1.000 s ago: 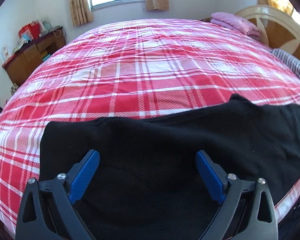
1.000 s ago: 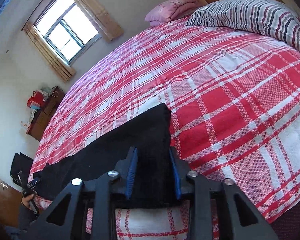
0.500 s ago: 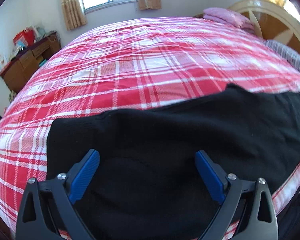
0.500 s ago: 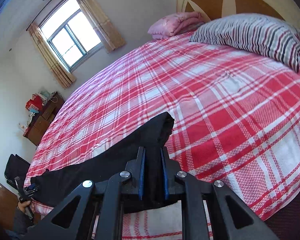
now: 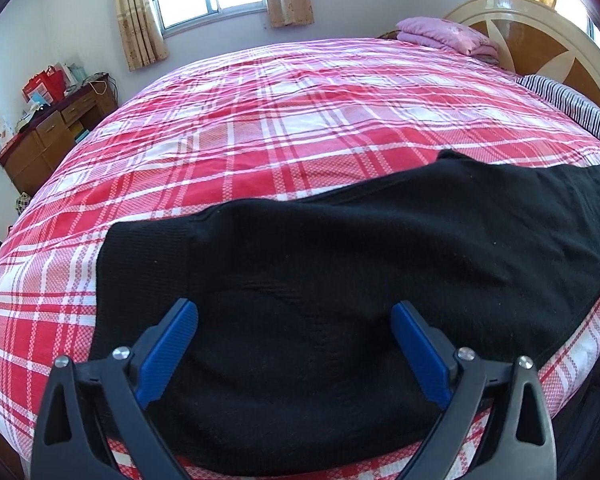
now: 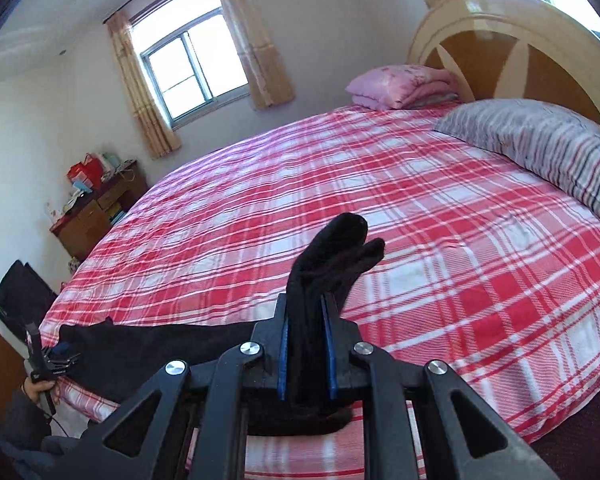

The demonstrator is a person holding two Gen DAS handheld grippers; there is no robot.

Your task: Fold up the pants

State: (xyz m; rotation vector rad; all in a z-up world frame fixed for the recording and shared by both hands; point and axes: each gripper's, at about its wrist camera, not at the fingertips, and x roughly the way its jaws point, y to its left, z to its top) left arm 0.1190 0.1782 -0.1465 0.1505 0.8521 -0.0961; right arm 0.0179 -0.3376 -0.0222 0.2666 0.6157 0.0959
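Lifted now, soft black pants bunch in the right claw; left claw wide.

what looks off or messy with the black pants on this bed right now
One end of the black knit pants sticks up bunched and creased in the shut right gripper, above the red plaid bedspread. The rest lies fairly flat under the open left gripper. No damage shows.

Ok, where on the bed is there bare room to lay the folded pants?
The plaid bedspread is bare from the black pants to the window side, and rightward to the striped pillow. Crowded: the near edge under the pants, and the headboard corner with the pink folded bedding.
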